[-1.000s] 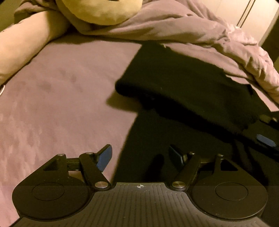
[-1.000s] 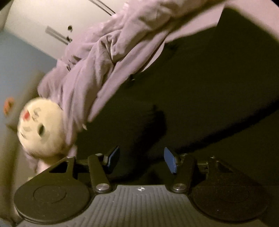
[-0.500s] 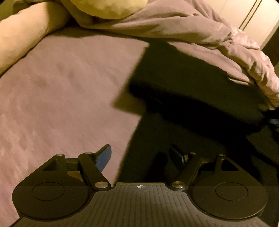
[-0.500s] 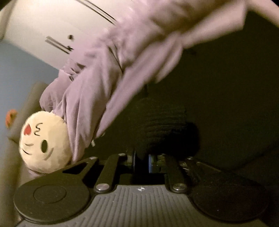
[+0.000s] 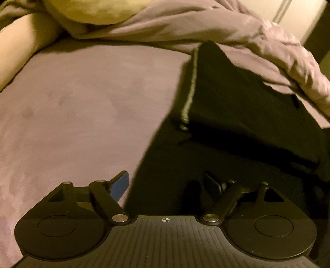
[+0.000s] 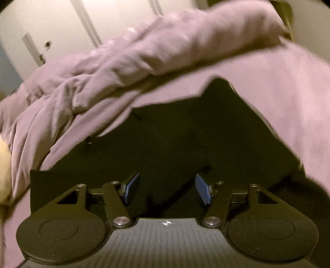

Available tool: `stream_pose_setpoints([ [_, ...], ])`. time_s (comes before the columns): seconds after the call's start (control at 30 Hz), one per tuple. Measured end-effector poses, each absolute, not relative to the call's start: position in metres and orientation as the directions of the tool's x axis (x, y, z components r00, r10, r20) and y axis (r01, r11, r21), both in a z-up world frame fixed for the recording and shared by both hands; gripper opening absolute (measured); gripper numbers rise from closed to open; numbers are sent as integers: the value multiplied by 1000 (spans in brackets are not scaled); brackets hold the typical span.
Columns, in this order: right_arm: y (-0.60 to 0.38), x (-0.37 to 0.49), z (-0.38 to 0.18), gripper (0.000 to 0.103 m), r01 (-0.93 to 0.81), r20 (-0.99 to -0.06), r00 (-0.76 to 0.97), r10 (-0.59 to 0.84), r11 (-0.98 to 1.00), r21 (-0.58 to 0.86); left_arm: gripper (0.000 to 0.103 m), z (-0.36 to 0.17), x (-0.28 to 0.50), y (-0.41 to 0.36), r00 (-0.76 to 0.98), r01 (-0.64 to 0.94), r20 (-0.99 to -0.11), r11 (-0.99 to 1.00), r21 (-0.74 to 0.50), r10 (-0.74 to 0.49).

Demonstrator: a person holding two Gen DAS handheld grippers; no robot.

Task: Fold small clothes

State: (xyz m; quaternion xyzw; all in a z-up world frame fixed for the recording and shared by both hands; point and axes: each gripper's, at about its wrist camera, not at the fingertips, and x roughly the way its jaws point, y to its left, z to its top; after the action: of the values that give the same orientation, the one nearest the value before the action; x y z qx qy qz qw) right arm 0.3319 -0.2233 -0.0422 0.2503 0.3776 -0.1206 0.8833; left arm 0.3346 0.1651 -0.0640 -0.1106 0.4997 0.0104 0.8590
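A black garment (image 5: pixel 237 115) lies on the purple bed sheet (image 5: pixel 82 107), with one flap folded over and a ribbed edge showing on its left side. It also shows in the right wrist view (image 6: pixel 185 140) as a dark flat shape. My left gripper (image 5: pixel 167 184) is open and empty, low over the garment's near left edge. My right gripper (image 6: pixel 166 188) is open and empty, just above the near part of the garment.
A crumpled purple duvet (image 5: pixel 226 31) lies along the far side of the bed, also in the right wrist view (image 6: pixel 123 68). A yellowish plush toy (image 5: pixel 97 10) and a beige pillow (image 5: pixel 18 47) sit at the back left. White cupboard doors (image 6: pixel 61 26) stand behind.
My right gripper shut on the garment's dark edge, carried it across, then opened and let go. The garment now lies folded over. My left gripper stayed open and moved forward a little.
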Motion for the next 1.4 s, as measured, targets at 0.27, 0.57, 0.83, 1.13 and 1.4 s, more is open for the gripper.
stream_pose_setpoints([
  [0.27,-263,340,-80,57,468,-692,713,112,660,588,85,-74,365,139,520,-111,-853,988,-103,-30],
  [0.57,-257,360,-50,10,364,-652,755,69,783,505,85,-75,383,139,520,-176,-854,979,-105,2],
  [0.83,-245,369,-50,22,320,-743,652,-152,943,88,84,-65,372,143,516,-183,-857,978,-96,13],
  [1.13,-244,376,-38,26,297,-682,715,-155,950,95,87,-30,406,125,644,-144,-765,985,-90,24],
  [1.4,-218,399,-83,24,103,-739,665,-108,993,-52,102,-92,451,104,528,-153,-849,986,-66,25],
])
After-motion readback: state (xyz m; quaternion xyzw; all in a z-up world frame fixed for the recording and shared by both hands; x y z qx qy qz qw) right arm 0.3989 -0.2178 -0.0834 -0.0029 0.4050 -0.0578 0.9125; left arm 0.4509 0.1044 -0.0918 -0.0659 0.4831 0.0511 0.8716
